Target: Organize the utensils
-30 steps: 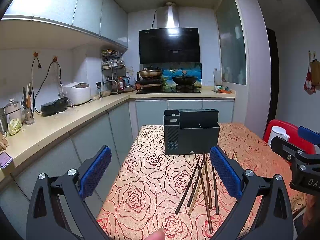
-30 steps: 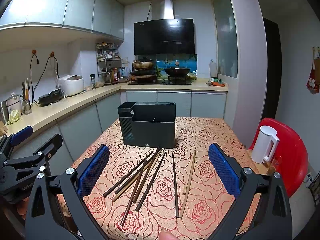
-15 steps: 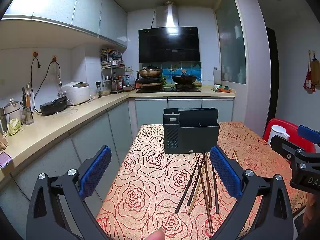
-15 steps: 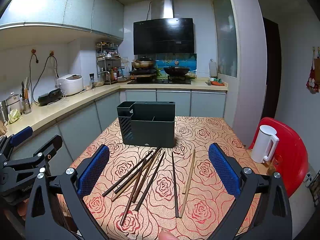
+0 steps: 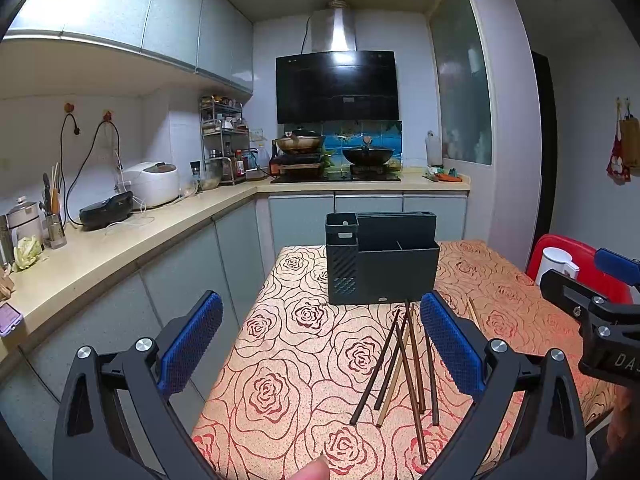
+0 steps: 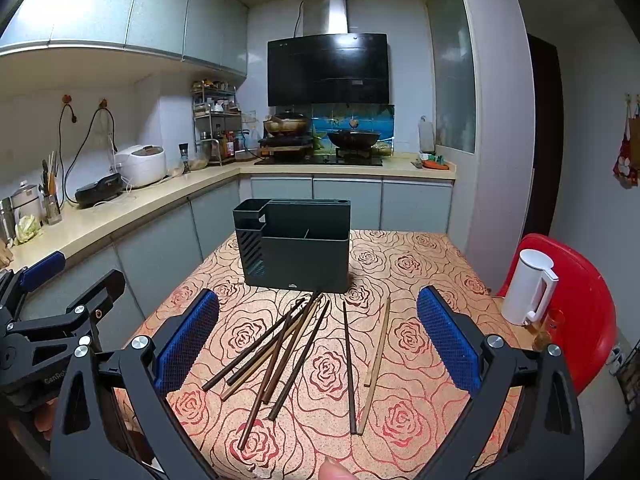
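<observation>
We see a loose fan of chopsticks (image 6: 288,354), dark brown mixed with paler wood, lying crossed near the table's (image 6: 412,268) near edge; two more lie apart toward its right edge. A black utensil holder (image 6: 296,252) with open compartments stands upright toward the far edge, just beyond the sticks' tips. We hold the left gripper (image 5: 320,348) and right gripper (image 6: 318,340) spread wide, gripping nothing. A rose-patterned cloth covers the table. A white kettle (image 6: 528,286) stands beside the right edge, kitchen counter (image 5: 120,236) left.
</observation>
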Action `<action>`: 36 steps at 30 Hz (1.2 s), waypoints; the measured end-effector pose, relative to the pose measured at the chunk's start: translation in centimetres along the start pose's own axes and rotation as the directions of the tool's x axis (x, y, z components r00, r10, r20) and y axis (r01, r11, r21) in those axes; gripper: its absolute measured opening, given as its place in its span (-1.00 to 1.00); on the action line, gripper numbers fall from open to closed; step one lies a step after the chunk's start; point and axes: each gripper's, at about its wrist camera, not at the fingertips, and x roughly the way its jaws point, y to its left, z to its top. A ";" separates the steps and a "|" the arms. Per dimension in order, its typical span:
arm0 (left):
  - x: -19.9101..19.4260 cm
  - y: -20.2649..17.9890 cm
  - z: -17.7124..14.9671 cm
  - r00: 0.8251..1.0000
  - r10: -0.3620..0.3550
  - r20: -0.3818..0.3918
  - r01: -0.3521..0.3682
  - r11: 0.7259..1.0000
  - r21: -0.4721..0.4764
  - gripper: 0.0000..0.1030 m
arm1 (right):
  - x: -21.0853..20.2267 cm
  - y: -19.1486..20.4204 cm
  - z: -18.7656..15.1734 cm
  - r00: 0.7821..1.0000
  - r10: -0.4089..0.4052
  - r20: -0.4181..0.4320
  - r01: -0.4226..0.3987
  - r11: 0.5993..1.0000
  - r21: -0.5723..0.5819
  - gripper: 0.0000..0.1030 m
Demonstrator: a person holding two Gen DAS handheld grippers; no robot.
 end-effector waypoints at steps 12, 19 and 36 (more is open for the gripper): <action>2.8 0.9 -1.4 0.997 -0.014 -0.071 0.014 1.000 0.000 0.86 | 2.5 -2.5 -0.7 0.996 -0.052 -0.075 0.054 0.998 0.018 0.87; 5.2 1.1 -3.3 0.990 -0.032 -0.137 0.037 0.999 0.035 0.86 | 3.7 -3.2 -1.7 0.993 -0.073 -0.097 0.072 0.997 -0.021 0.87; 13.6 -0.7 -11.1 0.906 -0.126 -0.404 0.191 0.974 0.123 0.22 | 9.5 -8.5 -7.6 0.957 -0.117 -0.266 0.121 0.993 -0.004 0.87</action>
